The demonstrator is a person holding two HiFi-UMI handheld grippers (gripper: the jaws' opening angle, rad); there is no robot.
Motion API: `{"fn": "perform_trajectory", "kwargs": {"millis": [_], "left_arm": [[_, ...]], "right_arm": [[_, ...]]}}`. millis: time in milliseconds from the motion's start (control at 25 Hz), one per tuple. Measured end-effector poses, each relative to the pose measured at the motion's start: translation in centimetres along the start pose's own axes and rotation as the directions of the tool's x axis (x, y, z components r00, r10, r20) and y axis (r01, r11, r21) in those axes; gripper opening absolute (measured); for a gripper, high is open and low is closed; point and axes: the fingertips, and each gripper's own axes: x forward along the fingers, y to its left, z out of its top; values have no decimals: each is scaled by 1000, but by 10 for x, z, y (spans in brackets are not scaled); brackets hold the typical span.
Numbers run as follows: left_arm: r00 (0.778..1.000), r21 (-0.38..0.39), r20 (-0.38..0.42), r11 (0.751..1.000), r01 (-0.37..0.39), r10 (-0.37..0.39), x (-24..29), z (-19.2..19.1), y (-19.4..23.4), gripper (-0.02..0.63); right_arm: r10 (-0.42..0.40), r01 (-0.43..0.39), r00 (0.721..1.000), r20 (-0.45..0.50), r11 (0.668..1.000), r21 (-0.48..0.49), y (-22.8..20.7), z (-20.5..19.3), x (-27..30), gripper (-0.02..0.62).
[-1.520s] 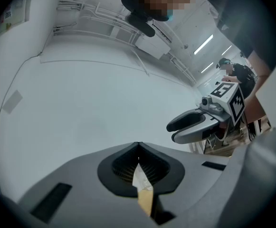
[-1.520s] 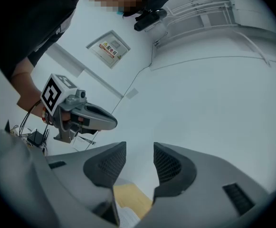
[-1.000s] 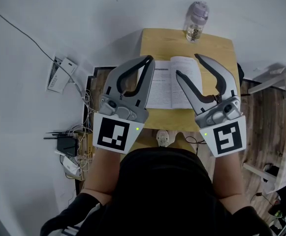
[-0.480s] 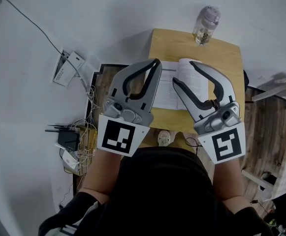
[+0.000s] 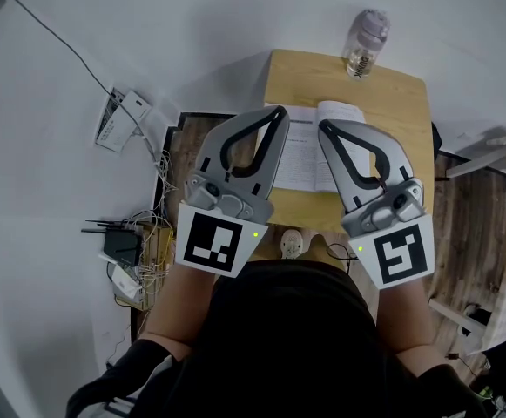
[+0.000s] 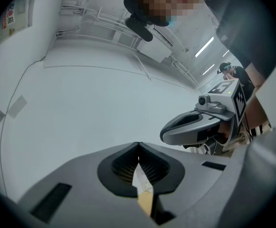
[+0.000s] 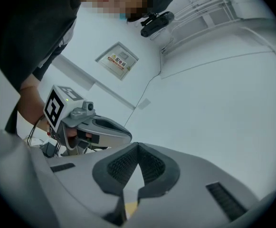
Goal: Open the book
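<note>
"Right gripper (image 5: 325, 127) has just been closing. A second ago its grey jaws gaped wide, and now the tips meet with nothing caught between them."

"And the left gripper (image 5: 276, 111)?"

"Clenched just as it was, tips together and empty too. Its own view shows only a sliver of paper and wood through the slit behind the pads."

"Walk me outward from the person."

"On the head view's clock, the black top (image 5: 287, 338) fills six o'clock. Beyond it, the two grippers sit side by side, apart from each other, both reaching toward twelve."

"Where's the book?"

"The white open book (image 5: 298, 151) lies flat, pages up, on the small tan wooden table (image 5: 392, 103) at about twelve o'clock. Both pairs of closed tips sit over its pages in the head view, the left over the left page and the right over the right. I can't tell whether they touch the paper."

"Anything further out?"

"A clear plastic bottle with a lilac cap (image 5: 366, 43) stands upright at the table's far edge, at one o'clock, well apart from the book. Off at nine o'clock, a black router (image 5: 118, 246) sits among cables on the floor."
</note>
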Motion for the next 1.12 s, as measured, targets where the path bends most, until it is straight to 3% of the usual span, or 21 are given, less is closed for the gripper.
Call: {"fn": "perform_trajectory", "kwargs": {"millis": [400,1120], "left_arm": [[1000,1,-3,1000,8,-8,1,1,-7,8],[1000,17,-17,1000,13,-12,1,-1,-14,8]], "right_arm": [[41,-41,999,13,999,26,8,-1,-4,28],[37,-37,999,7,999,7,8,-8,-3,28]]}}
